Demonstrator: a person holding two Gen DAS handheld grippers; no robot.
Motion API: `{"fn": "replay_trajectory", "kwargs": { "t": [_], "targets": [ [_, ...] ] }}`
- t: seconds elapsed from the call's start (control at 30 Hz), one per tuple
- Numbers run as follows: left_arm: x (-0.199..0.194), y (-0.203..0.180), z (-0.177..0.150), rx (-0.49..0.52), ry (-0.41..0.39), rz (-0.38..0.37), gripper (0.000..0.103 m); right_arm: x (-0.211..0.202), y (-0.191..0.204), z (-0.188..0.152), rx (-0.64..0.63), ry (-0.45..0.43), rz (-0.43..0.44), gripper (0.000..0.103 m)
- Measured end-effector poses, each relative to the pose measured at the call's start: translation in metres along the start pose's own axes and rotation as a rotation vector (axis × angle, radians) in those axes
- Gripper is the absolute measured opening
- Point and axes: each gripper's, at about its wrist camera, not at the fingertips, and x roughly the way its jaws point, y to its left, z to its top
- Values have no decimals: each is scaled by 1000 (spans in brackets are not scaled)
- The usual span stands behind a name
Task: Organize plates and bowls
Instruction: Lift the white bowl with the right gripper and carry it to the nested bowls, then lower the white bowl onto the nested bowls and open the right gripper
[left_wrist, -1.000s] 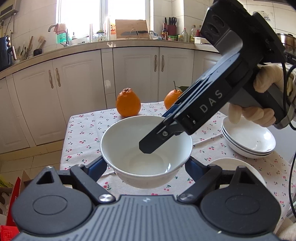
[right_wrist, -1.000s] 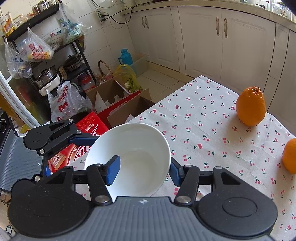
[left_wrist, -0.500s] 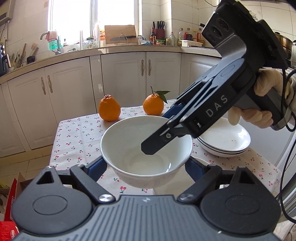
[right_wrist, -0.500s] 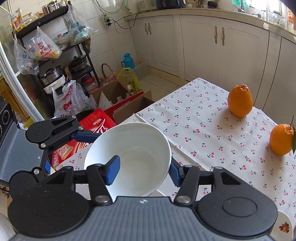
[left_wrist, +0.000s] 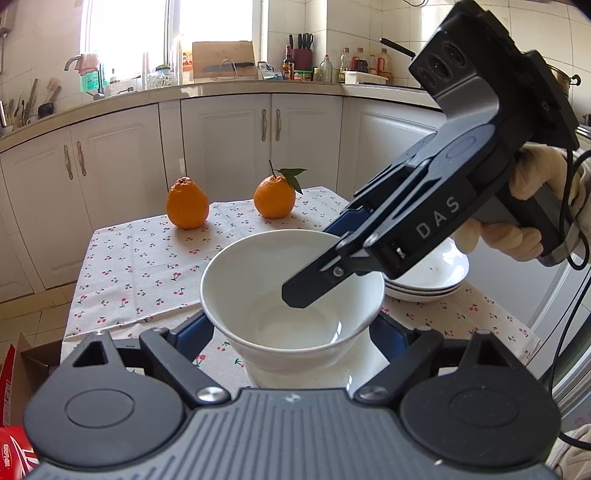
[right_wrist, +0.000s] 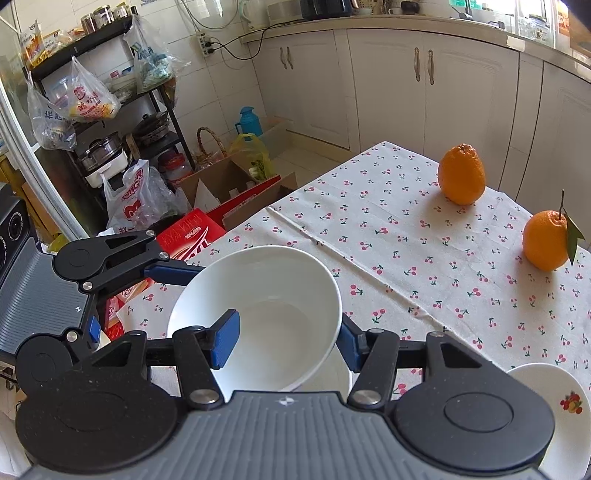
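Bowl, clamped by both hand-held grippers, has shifted along the cherry-print tablecloth.

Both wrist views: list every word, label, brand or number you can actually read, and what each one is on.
"DAS": on the side of the right gripper, seen in the left wrist view.
Red cartons on the floor: white lettering, too distorted to read.
Plastic bags hanging on the shelf rack: printed characters, too blurred to read.
Bottles on the counter: labels too small.
Nothing else legible.
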Motion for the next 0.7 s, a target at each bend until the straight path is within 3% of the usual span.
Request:
{"fn": "replay_trajectory", "kwargs": {
  "t": [0.7],
  "targets": [
    [13, -13, -15, 13, 75, -28, 91, 14, -6, -27, 35, 39, -8, 63]
  ]
}}
